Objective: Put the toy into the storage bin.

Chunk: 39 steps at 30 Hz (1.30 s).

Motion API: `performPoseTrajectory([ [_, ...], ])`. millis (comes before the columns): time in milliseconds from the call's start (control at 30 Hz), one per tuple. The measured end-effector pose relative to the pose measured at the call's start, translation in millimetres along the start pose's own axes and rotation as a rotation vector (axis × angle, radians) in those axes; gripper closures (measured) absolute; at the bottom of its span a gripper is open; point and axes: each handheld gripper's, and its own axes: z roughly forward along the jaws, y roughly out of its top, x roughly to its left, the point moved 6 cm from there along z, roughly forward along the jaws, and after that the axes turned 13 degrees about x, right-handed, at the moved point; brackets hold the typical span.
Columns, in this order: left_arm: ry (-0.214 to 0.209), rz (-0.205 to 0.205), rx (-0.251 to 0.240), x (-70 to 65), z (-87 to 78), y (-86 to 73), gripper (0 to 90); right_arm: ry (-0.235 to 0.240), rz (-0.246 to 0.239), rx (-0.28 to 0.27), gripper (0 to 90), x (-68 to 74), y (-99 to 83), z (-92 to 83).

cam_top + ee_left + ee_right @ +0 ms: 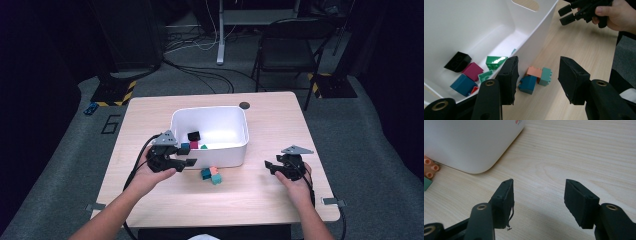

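My left gripper (pixel 186 156) (pixel 539 63) stands open beside the near left corner of the white bin (pixel 235 155), nothing between its jaws. Just beyond them on the table lies a small cluster of bricks (pixel 212 174): a salmon one (pixel 534 71), a dark teal one (pixel 527 84) and a light teal one (pixel 545 76). Inside the bin (pixel 534 42) lie black (pixel 457 61), magenta (pixel 472 70), green (pixel 495 61) and blue (pixel 463 84) bricks. My right gripper (pixel 269 166) (pixel 539 186) is open over bare table, right of the bin, pointing toward the cluster.
The bin's rounded corner (pixel 474 142) is close ahead and left of the right gripper. A black round disc (pixel 244 105) sits at the table's far edge. Beyond the table stand a folding chair (pixel 287 50) and floor cables.
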Motion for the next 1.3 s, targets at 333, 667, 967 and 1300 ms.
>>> performPoseTrajectory([
  [333,-0.022,0.003,0.040,-5.6,30.6,-20.1,50.4,-0.001,-0.001,-0.003,40.5,-0.6,0.2,-0.1],
  [667,-0.031,-0.004,0.049,-1.4,50.8,-33.8,51.6,-0.002,0.001,0.000,40.5,-0.1,-0.1,0.0],
  [967,-0.037,-0.001,0.073,-1.6,72.1,-38.8,51.6,-0.006,-0.010,0.004,40.5,0.2,-0.2,0.8],
  [1300,-0.050,0.010,0.081,-7.3,86.9,-37.9,51.8,-0.004,-0.009,0.002,40.5,-0.3,-0.4,0.9],
])
